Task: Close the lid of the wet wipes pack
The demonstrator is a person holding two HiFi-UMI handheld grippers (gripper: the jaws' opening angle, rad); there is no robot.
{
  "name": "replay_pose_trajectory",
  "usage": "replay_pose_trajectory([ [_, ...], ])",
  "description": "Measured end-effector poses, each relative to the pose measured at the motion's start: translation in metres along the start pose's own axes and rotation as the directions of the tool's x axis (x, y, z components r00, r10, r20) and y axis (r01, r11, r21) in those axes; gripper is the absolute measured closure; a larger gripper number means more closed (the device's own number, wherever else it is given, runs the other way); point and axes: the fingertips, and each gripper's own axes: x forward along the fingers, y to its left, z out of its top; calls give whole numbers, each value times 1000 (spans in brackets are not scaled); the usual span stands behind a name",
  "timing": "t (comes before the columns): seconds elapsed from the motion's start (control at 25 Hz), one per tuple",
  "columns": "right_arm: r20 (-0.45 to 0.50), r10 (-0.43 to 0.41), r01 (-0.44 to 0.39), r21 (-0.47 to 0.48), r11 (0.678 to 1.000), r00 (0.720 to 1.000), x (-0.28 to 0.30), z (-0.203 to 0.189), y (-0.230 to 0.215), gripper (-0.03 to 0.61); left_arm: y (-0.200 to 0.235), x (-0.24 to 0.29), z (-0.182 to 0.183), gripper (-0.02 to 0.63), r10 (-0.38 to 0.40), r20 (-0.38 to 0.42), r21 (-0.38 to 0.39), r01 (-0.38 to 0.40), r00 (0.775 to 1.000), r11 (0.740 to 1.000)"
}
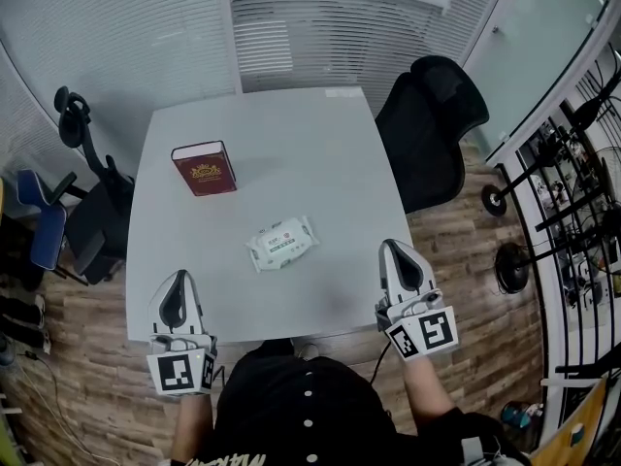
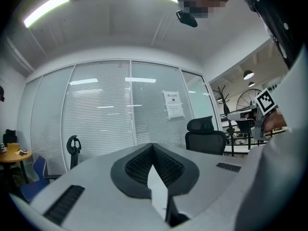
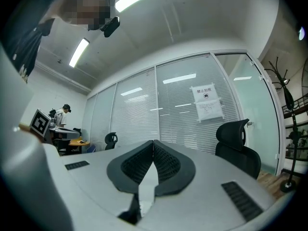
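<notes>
1. The wet wipes pack [image 1: 282, 242] is white.
2. The book [image 1: 205, 168] is dark red with gold.
3. The counter [image 1: 291, 134] is pale grey.
4. The chair [image 1: 432, 115] is black.
5. The floor [image 1: 466, 270] is brown wood.

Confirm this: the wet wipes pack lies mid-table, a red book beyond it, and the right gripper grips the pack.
No: the right gripper is shut on nothing, apart from the wet wipes pack, as the head view shows; the red book does lie beyond the pack.
</notes>
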Motion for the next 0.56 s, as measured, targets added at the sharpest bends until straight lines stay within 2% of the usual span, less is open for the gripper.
replay_pose_trajectory([
  [0.56, -10, 17, -17, -24, 1000, 1000, 5, 0, 5, 549, -2, 3, -1, 607, -9, -2, -7, 9, 1000, 1000],
])
